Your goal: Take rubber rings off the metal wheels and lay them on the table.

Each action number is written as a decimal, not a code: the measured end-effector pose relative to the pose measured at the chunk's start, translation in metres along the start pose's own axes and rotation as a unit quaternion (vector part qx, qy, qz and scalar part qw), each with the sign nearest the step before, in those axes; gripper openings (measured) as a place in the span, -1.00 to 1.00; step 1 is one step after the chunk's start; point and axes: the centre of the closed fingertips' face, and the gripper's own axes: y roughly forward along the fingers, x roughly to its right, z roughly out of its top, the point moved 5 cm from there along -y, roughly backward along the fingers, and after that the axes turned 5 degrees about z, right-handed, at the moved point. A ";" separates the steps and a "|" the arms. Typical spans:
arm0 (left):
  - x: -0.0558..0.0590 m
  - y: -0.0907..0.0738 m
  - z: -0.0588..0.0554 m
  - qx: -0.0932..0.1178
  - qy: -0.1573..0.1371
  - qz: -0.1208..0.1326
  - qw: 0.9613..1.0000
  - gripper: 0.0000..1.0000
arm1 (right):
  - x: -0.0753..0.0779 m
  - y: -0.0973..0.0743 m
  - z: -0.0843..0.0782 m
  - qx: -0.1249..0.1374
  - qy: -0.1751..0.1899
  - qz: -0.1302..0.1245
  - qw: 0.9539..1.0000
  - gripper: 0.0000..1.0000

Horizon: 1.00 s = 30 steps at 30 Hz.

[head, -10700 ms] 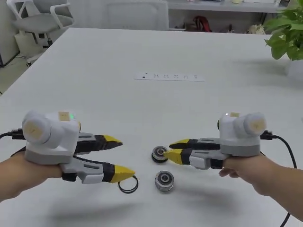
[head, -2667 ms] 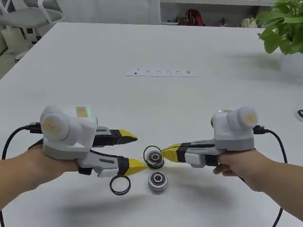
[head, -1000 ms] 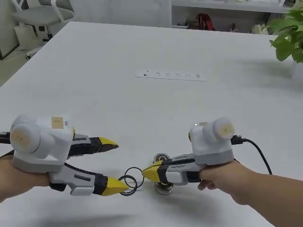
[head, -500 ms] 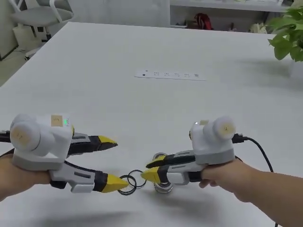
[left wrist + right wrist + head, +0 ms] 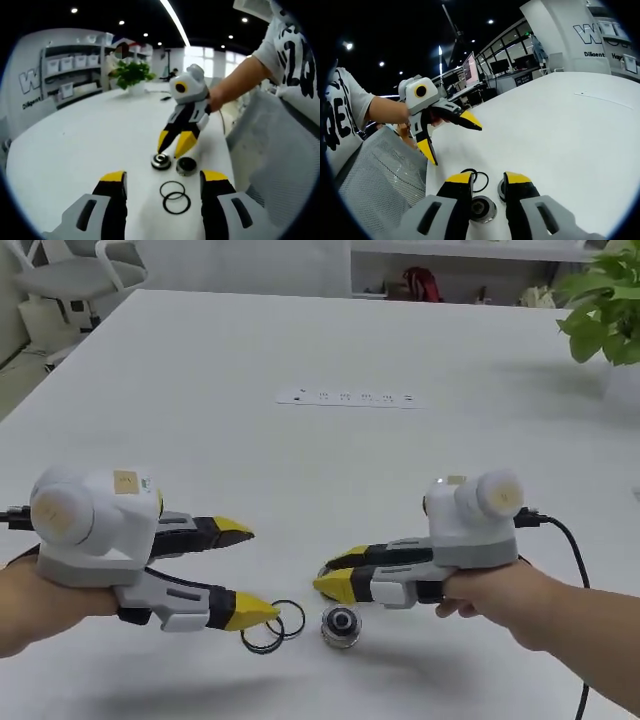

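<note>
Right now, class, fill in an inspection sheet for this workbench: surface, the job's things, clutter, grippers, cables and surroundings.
Surface: white table, flat and matt.
Job's things: two rubber rings lie flat on the table, overlapping, in front of the left gripper's jaws. Two metal wheels sit side by side just beyond them. Whether any ring is still on a wheel cannot be told.
Clutter: socket panel set in the table farther off; nothing else seen.
Grippers: left gripper wide open, empty; right gripper slightly open, empty, tips above the wheels.
Cables: black cable trails from the right gripper; second cable from the left.
Surroundings: potted plant, office chair.
</note>
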 end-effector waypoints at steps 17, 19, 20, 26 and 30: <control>-0.009 0.025 0.010 0.004 -0.004 -0.006 1.000 0.10 | 0.023 -0.025 -0.015 -0.011 -0.014 -0.039 0.999 -0.57; -0.009 0.029 0.009 0.003 -0.006 -0.008 1.000 0.08 | 0.024 -0.025 -0.017 -0.014 -0.015 -0.041 0.999 -0.58; -0.008 0.030 0.009 0.003 -0.006 -0.009 1.000 0.07 | 0.025 -0.025 -0.018 -0.014 -0.014 -0.042 0.999 -0.58; -0.008 0.042 0.005 -0.002 -0.011 -0.014 1.000 0.03 | 0.025 -0.020 -0.025 -0.021 -0.017 -0.041 0.999 -0.58; -0.006 0.048 0.003 -0.005 -0.012 -0.019 1.000 -0.01 | 0.025 -0.017 -0.028 -0.028 -0.023 -0.040 0.999 -0.58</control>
